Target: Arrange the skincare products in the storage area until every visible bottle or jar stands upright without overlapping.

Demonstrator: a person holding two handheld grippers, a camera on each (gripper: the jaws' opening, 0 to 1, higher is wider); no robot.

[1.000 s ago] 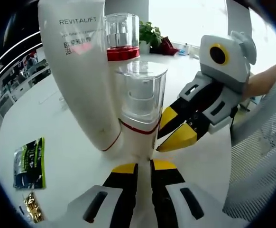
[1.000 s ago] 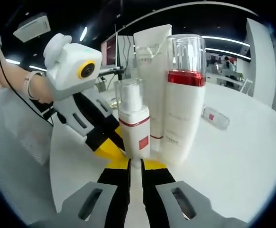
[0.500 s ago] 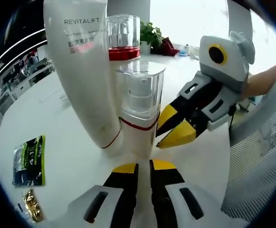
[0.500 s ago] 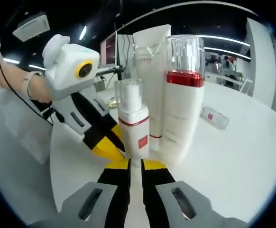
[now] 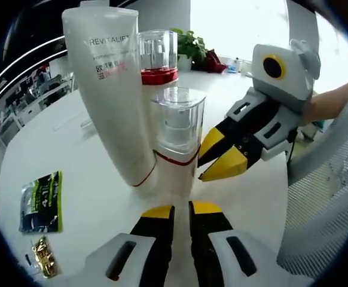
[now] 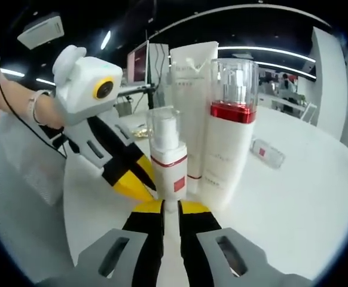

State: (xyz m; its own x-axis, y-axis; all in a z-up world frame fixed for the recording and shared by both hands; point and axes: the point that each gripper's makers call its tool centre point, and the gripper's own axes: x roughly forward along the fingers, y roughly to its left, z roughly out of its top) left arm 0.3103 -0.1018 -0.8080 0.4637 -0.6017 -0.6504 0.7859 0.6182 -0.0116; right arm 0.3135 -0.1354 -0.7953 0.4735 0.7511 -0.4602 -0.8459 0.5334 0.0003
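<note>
Small pump bottle (image 6: 167, 156), clear cap, red band, upright

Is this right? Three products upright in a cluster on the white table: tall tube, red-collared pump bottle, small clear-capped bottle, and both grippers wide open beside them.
Not quite. The left gripper and right gripper have their jaws nearly closed, not wide open, as each gripper's own view shows. The tall tube, red-collared pump bottle and small clear-capped bottle do stand upright on the white table.

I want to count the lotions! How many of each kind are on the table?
Tubes: 1, the tall tube.
Pump bottles: 2, the big bottle and the small bottle.
Lying bottles: 1, the little bottle.
Total: 4.
</note>
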